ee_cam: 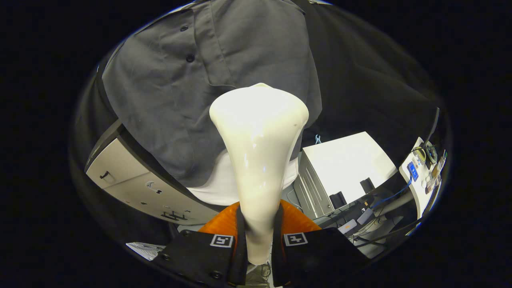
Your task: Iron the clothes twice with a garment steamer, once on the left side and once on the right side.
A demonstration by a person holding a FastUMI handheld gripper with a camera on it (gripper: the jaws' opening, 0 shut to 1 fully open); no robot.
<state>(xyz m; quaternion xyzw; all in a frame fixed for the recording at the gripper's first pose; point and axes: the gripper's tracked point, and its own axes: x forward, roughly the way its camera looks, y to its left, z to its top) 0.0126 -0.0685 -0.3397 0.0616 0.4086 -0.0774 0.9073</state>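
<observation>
A cream-white garment steamer (258,152) rises from between my fingers, its narrow handle clamped on both sides and its wide head pointing away from me. My gripper (258,240) is shut on that handle. Beyond the head hangs a dark grey buttoned shirt (192,92) with a row of dark buttons and a chest pocket. The steamer head sits over the shirt's lower right part, near its hem; whether it touches the cloth I cannot tell. A white garment layer (216,188) shows below the grey hem.
A light grey cabinet (132,180) with handles stands to the left below the shirt. A white box-shaped unit (344,168) stands on the right, with cables and small devices (360,224) on the floor and a white desk edge (416,176) further right. An orange object (298,220) lies behind my fingers.
</observation>
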